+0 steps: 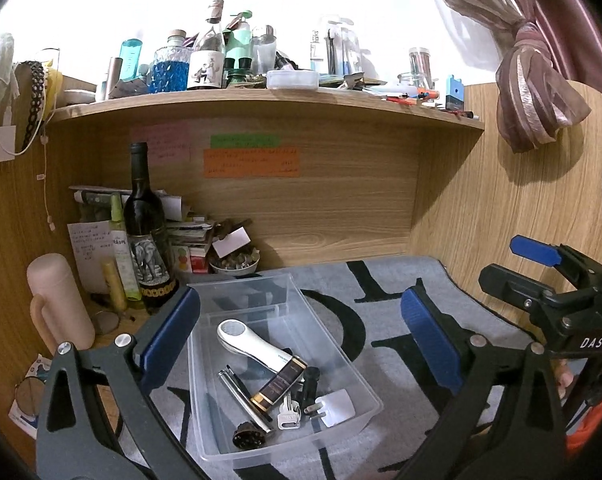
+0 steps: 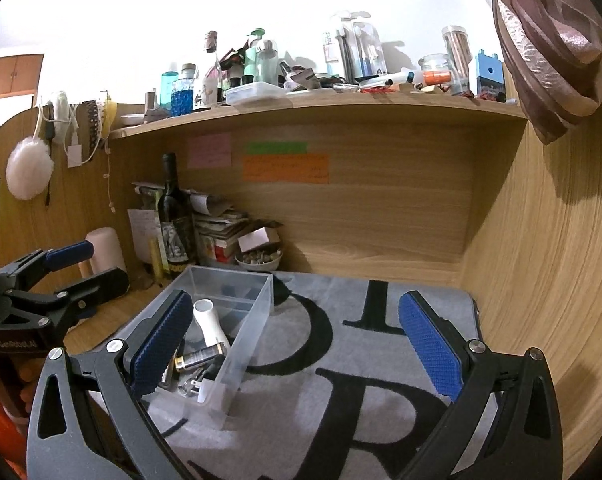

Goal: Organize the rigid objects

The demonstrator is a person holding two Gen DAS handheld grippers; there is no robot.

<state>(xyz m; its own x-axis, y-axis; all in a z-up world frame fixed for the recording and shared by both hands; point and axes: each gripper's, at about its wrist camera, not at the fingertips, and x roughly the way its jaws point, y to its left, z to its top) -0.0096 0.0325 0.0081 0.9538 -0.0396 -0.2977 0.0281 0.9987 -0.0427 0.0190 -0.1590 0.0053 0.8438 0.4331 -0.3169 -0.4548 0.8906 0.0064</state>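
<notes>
Blue-padded left gripper [image 1: 297, 344] hovers over clear bin [image 1: 341, 360], fingers wide; right gripper [image 2: 297, 348] alongside, wide, empty.

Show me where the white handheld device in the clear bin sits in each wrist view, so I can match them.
Left wrist: the white handheld device lies diagonally inside the clear bin, lower centre, between the open fingers.
Right wrist: the same device shows lower left, partly hidden behind the near blue finger pad.
Shared landmark: the dark wine bottle behind the bin.
</notes>
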